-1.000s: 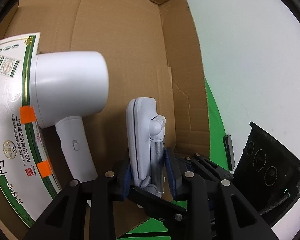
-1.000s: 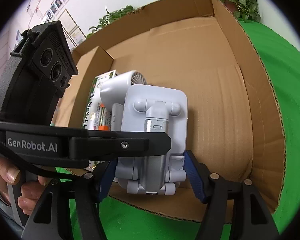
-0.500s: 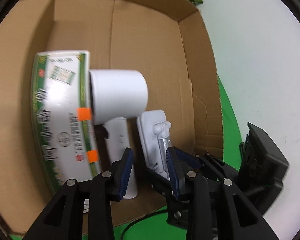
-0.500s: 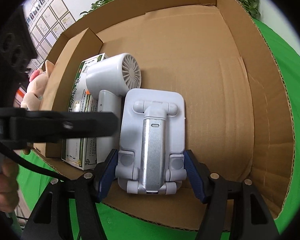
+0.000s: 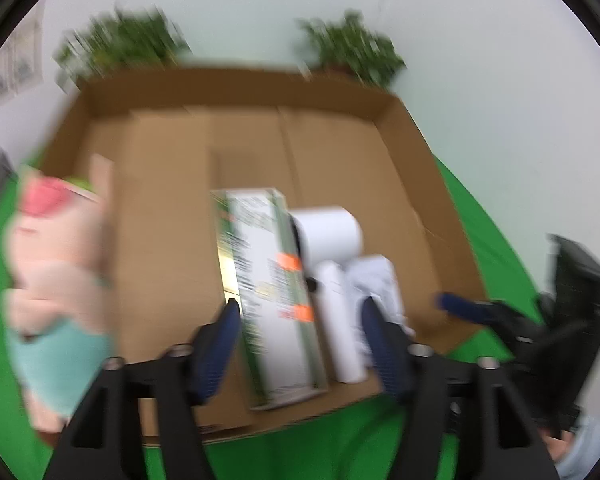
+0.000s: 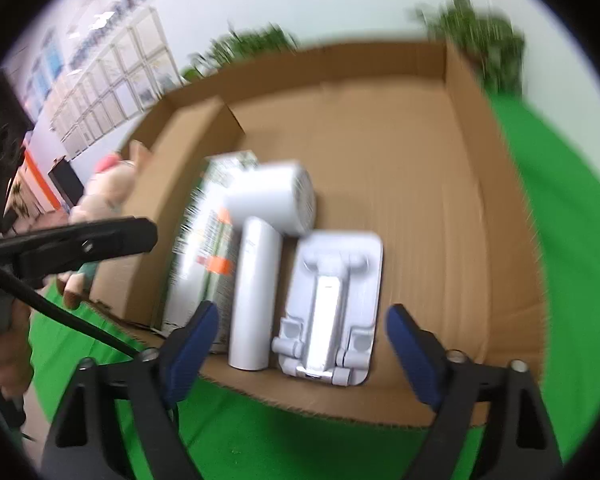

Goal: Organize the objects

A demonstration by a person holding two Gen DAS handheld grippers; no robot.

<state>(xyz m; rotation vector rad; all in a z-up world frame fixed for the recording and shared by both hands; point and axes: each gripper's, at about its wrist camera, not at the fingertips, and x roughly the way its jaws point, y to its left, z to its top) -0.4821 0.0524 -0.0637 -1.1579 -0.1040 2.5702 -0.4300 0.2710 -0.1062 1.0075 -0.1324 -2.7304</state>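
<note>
Both the left gripper (image 5: 298, 334) and the right gripper (image 6: 302, 344) have just been opening their fingers and hold nothing, while the white phone stand (image 6: 334, 304) lies flat in the cardboard box (image 6: 400, 184) beside the white hair dryer (image 6: 266, 248) and the green-and-white carton (image 6: 204, 236).

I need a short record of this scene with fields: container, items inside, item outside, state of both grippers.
container: cardboard box on green cloth
inside, left to right: green-white carton, white hair dryer, white folding stand, all lying flat
outside: pink plush toy, left of box
left gripper: open, holds nothing
right gripper: open, holds nothing
</note>
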